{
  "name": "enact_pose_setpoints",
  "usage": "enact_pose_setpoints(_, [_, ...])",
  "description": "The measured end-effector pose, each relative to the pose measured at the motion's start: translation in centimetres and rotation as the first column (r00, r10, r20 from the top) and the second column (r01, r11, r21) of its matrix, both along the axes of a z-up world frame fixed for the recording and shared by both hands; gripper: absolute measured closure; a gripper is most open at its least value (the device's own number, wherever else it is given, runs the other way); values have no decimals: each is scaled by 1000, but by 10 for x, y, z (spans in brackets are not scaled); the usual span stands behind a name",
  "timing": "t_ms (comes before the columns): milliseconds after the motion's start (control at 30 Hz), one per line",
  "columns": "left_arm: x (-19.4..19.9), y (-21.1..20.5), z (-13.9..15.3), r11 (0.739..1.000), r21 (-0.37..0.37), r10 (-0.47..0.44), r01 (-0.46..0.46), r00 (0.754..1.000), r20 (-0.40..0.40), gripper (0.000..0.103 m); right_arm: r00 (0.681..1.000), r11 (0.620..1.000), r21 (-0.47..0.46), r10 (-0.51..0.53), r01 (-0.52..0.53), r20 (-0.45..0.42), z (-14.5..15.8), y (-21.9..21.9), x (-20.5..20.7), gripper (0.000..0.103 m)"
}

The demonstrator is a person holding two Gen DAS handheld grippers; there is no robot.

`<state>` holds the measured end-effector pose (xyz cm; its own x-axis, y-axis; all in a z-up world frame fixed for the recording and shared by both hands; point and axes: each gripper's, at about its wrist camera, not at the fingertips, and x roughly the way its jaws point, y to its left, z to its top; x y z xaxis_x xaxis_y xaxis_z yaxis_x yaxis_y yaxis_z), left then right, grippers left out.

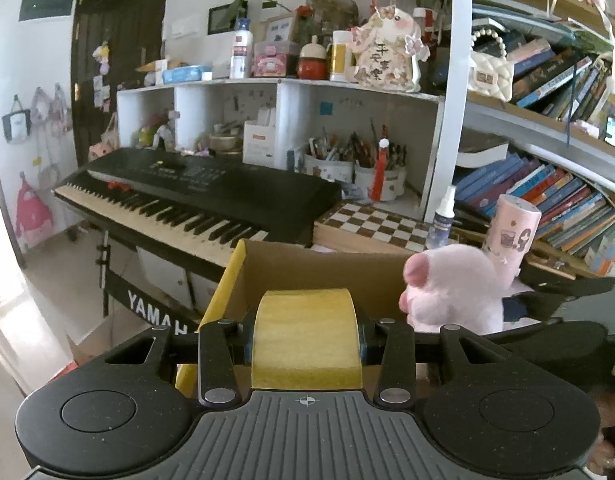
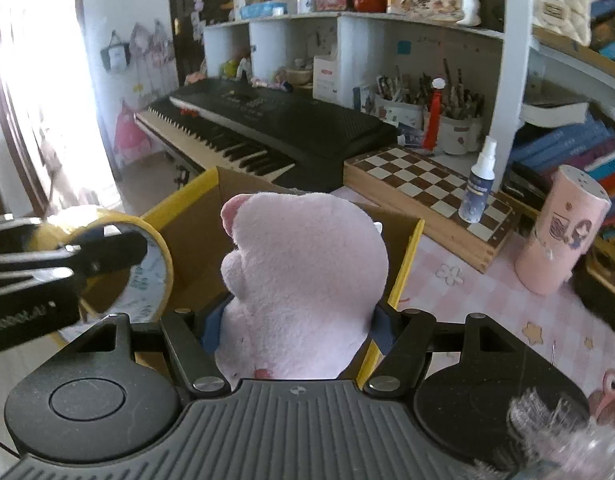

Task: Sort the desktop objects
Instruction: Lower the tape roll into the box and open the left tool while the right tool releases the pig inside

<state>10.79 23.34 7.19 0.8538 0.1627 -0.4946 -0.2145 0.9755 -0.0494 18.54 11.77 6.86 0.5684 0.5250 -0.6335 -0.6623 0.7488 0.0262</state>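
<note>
While both loads hang over the box (image 2: 195,240), keep each grip firm: the left gripper (image 1: 307,336) has its jaws clamped on the tape (image 1: 307,336), the right gripper (image 2: 299,312) on the plush (image 2: 303,280). Lower each load inside the walls ahead of the jaws, then release.

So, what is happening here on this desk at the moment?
A person is tidying the desk with two handheld tongs. The left tongs are shut on a roll of yellow tape, and the right tongs are shut on a pink plush toy. Both things are held over an open cardboard box with yellow edges, and neither has been dropped in yet. A pink canister and a spray bottle stand nearby, the bottle on a chessboard.
</note>
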Motion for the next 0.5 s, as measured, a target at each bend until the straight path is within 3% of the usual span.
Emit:
enact_pose_setpoints(167, [14,-1,-2,1000,9,-3,3,1000,-17,63,998,996,-65,64,-62,21,-10,13,9,36])
enact_pose_setpoints(500, [42,2,-24,1000,8,-17,18,995,-99,63,985,971,-165,170,-173,-36,-32,36,23,35])
